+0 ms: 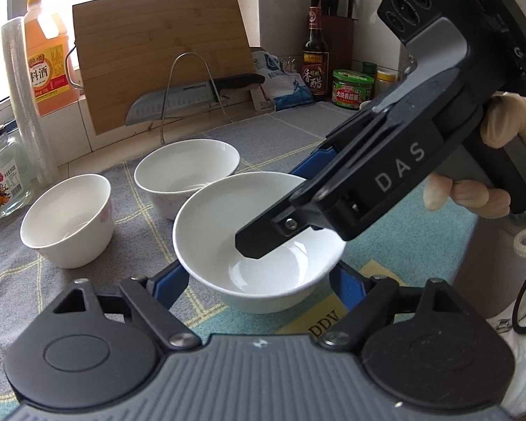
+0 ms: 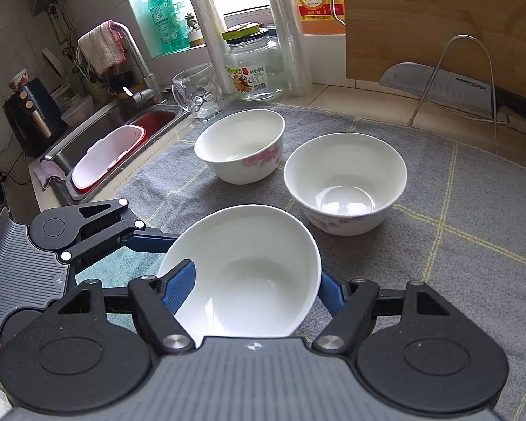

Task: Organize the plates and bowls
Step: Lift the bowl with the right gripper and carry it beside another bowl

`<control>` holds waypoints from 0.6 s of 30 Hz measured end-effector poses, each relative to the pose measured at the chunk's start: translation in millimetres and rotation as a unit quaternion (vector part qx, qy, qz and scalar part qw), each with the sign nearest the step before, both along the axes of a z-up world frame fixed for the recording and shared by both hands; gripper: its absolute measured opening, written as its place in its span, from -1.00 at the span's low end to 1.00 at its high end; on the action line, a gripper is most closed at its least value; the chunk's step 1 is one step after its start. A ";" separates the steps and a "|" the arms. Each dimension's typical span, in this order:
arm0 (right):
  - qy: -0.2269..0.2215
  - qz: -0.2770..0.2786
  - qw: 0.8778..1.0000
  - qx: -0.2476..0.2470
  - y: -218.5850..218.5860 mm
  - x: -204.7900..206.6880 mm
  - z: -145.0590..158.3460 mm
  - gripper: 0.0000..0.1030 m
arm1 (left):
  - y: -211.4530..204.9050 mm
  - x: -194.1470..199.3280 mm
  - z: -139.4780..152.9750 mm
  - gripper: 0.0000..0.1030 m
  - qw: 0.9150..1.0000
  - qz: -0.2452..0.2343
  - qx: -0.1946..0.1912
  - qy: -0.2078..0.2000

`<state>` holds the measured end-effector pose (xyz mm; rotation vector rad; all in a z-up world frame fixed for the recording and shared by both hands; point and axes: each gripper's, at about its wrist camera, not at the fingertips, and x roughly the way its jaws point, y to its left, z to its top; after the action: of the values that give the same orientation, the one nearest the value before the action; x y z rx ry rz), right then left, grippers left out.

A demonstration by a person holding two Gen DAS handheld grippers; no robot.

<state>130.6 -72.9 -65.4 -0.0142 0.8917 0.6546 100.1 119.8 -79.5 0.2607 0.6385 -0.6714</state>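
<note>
I have the plain white bowl (image 2: 249, 277) tilted above the cloth-covered counter (image 2: 456, 263) near its front edge, both claws on it. My right gripper (image 2: 259, 291) pinches its rim. The left gripper (image 1: 259, 280) brackets its sides; whether those pads press, I can't quite tell. Two flowered bowls (image 2: 345, 182) stand well behind.

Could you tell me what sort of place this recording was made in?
Very likely a home kitchen counter: a sink with a tap at the side, a cutting board leaning behind a kitchen knife, and sauce bottles against the tiled wall.
</note>
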 end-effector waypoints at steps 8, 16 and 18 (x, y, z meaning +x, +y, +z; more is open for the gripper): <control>0.003 -0.048 0.999 -0.014 -40.8 -11.5 0.8 0.53 | -33.1 5.6 0.2 0.68 0.999 -0.050 -0.008 0.001; 0.011 -0.071 0.997 -0.019 -63.3 -15.9 -3.6 0.53 | -55.7 7.1 -5.2 0.68 0.997 -0.070 -0.012 0.016; 0.013 -0.073 0.997 -0.020 -65.5 -16.3 -4.6 0.53 | -58.2 7.7 -6.1 0.68 0.997 -0.070 -0.011 0.018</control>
<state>114.3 -138.3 -70.1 0.0238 0.9213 0.5022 107.8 61.6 -85.6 0.2742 0.6514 -0.8197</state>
